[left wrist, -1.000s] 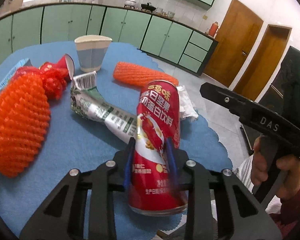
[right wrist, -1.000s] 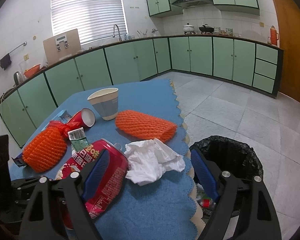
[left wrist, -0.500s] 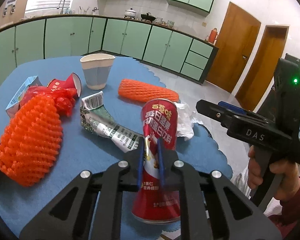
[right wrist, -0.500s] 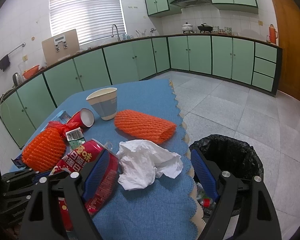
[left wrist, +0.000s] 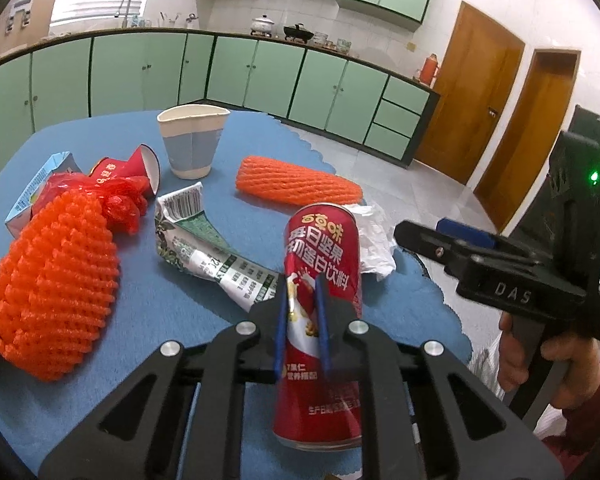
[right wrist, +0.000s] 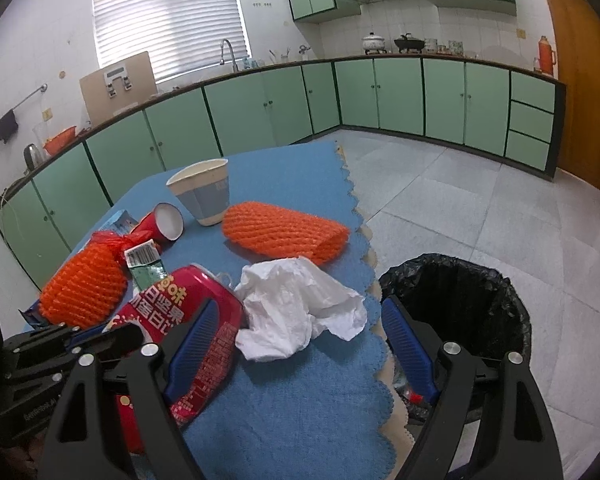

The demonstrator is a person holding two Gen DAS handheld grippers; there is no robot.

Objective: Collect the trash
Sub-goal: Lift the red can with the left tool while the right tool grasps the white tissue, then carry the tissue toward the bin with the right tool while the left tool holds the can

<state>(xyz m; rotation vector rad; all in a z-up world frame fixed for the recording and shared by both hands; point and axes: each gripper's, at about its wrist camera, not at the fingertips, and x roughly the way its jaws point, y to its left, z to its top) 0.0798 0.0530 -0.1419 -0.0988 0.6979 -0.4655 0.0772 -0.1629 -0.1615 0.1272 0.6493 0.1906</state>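
pinching the red can (left wrist: 320, 280) across its crushed middle, the left tongs (left wrist: 302, 328) have just been closing, and their blue pads press on the dented metal from both sides. the can's long axis runs away from the left wrist camera: its rimmed end points back toward the camera and low, its other end points out over the blue surface (left wrist: 204, 312) toward the white crumpled tissue (left wrist: 374, 240). from the right wrist view the same can (right wrist: 196, 320) lies slanted at lower left, its far end up and away, with the left tongs (right wrist: 72, 336) reaching it from the left edge.

the right tongs (right wrist: 296, 344) stand wide apart, gripping nothing; the tissue (right wrist: 300, 312) lies between and beyond their blue pads. a person's hand (left wrist: 548, 356) holds their handle at the right of the left view. just past the scalloped edge of the surface, a black-lined bin (right wrist: 460, 312) stands on the floor.

other litter lies on the surface: a flattened carton (left wrist: 204, 252) touching the can's left side, two orange foam nets (left wrist: 52, 288) (left wrist: 296, 186), a paper cup (left wrist: 192, 140) upright, and a small red cup (left wrist: 136, 168) on its side.
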